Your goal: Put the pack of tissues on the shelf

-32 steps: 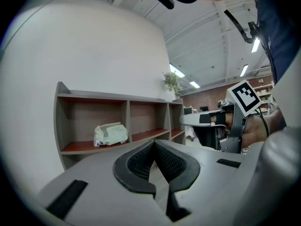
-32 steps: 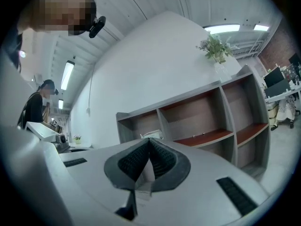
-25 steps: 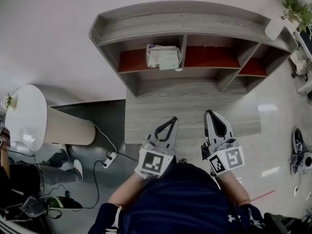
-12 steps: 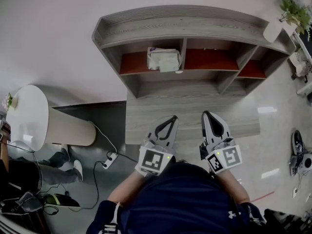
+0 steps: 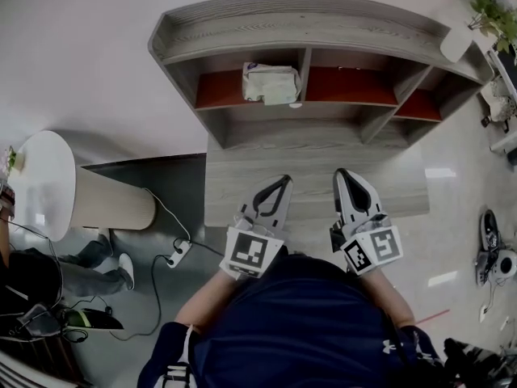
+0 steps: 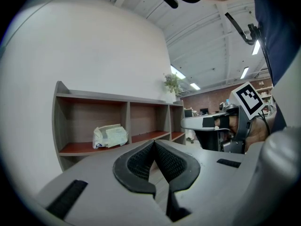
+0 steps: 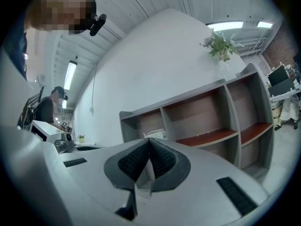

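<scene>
Left tongs (image 5: 283, 181), right tongs (image 5: 343, 175) shut — tissues (image 5: 271, 83) shelved ahead.

my head camera looks steeply down past my chest onto the shelf (image 5: 315, 31) in front, with my left gripper (image 5: 283, 182) and right gripper (image 5: 344, 175) close under it. the left gripper view sits low behind my closed jaws and faces level at the shelf's open front from some way off. the right gripper view does likewise from just beside it. all three share the shelf and the pack of tissues (image 5: 271, 83).
</scene>
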